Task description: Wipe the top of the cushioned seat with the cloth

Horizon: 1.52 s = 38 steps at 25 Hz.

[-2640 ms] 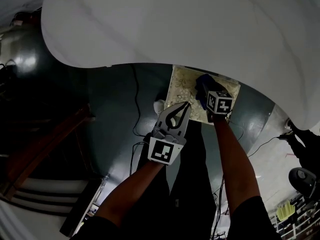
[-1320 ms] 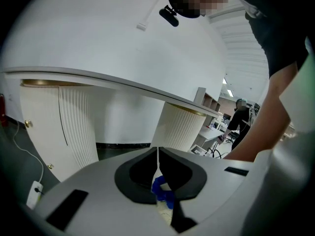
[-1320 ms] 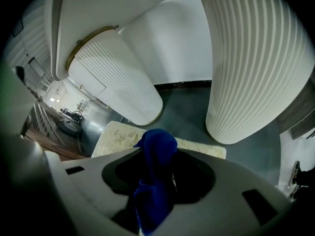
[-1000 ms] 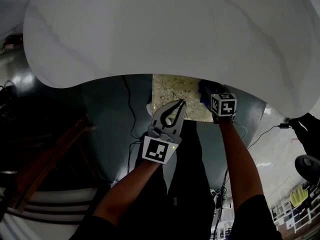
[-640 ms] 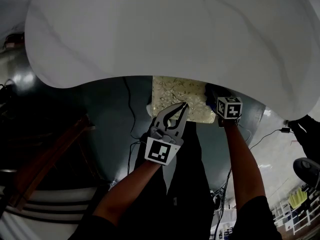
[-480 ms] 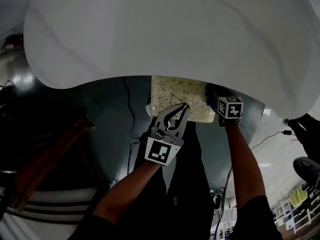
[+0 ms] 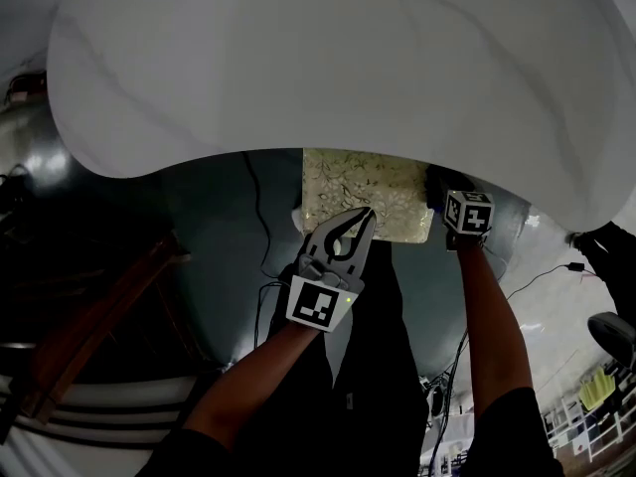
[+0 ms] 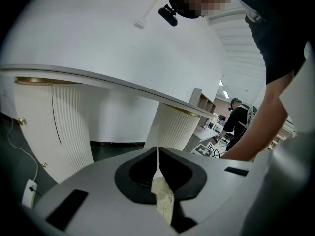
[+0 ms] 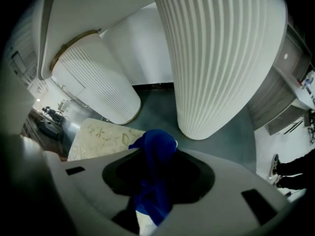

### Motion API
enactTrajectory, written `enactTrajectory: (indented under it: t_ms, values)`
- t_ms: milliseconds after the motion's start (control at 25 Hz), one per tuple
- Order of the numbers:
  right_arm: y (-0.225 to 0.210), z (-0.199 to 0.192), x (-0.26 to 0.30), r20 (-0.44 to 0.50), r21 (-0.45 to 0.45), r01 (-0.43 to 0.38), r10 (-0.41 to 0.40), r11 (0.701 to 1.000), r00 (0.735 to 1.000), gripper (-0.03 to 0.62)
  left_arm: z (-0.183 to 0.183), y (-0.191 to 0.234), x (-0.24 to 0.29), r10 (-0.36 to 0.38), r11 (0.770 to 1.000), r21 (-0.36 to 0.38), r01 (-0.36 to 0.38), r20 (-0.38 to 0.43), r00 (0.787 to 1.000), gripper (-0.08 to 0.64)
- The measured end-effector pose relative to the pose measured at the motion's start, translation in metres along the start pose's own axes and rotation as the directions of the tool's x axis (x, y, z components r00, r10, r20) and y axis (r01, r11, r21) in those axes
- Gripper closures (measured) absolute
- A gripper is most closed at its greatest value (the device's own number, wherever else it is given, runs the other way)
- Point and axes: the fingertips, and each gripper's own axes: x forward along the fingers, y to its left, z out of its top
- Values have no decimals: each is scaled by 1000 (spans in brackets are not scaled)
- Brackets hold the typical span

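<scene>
1. The cushioned seat (image 7: 363, 195) has a pale cream top printed with leafy swirls. It stands on the dark floor (image 7: 224, 237), its far edge hidden under the white table (image 7: 348, 68).
2. The cloth (image 9: 153, 173) is deep blue and bunched, pinched between the jaws of the right gripper (image 9: 156, 146) at the seat's right edge.
3. The left gripper (image 8: 158, 150) hovers at the seat's near edge, jaws pressed together with nothing between them.

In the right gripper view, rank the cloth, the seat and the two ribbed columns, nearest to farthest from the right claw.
1. Cloth, gripped in the right claw.
2. Seat, just below, to the left.
3. Big column, ahead on the right.
4. Far column, behind the seat, on the left.
</scene>
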Motion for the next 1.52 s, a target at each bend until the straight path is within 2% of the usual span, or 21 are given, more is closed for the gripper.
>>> enactTrajectory:
  t_ms: [120, 320, 600, 840, 1040, 1160, 1360, 1520]
  values:
    - [-14, -2, -6, 16, 17, 50, -50, 999, 999, 431, -2, 9, -8, 14, 1000, -5, -14, -1, 1000, 537]
    - [7, 9, -29, 86, 16, 31, -32, 999, 996, 432, -6, 31, -24, 51, 999, -8, -51, 5, 999, 537]
    - [83, 45, -64, 233, 1, -37, 35, 999, 972, 433, -4, 55, -54, 88, 996, -7, -88, 28, 996, 537]
    - [177, 55, -85, 292, -8, -155, 151, 988, 944, 434, -8, 70, -86, 112, 994, -20, -112, 40, 993, 537]
    - [249, 59, -81, 262, -45, -204, 209, 978, 942, 434, -4, 93, -110, 167, 986, -28, -166, 38, 985, 537]
    - [285, 56, -67, 226, -52, -240, 245, 969, 943, 434, -8, 113, -125, 221, 973, -76, -217, 54, 974, 537]
    - [332, 42, -39, 143, -104, -270, 283, 957, 948, 434, -20, 136, -151, 274, 958, -97, -269, 36, 961, 537]
    - [359, 29, -16, 99, -86, -272, 280, 958, 955, 434, -31, 152, -169, 281, 955, -109, -275, 42, 959, 537]
